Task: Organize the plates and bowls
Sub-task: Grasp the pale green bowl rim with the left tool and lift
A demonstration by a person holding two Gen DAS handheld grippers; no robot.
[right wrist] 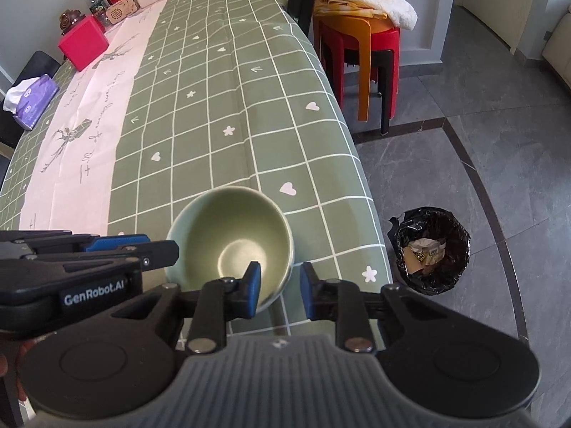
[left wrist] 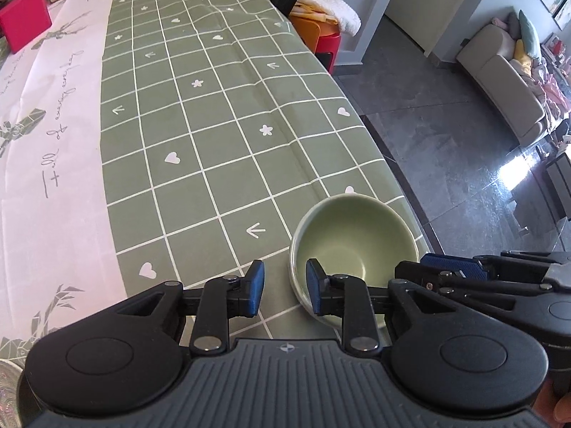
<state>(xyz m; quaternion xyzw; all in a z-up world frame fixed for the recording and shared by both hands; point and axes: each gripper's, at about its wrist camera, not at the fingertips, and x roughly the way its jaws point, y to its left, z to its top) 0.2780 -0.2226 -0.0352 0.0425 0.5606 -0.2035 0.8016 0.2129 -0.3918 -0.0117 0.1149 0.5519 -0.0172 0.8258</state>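
Near the table's right edge, on the green checked tablecloth [left wrist: 200,114], sits a pale green ceramic bowl [right wrist: 232,235], upright, at 1 o'clock from the left gripper [left wrist: 285,292] and at 11 o'clock from the right gripper [right wrist: 279,292]. Both grippers stand open and hold nothing: the left one's right finger reaches over the bowl's near rim, and the right one's blue pads [right wrist: 254,285] straddle its right wall. Only the right wrist view shows the black-lined waste bin [right wrist: 431,249] at 3 o'clock on the floor; only the left shows a patterned silver plate edge [left wrist: 9,381] at 8 o'clock.
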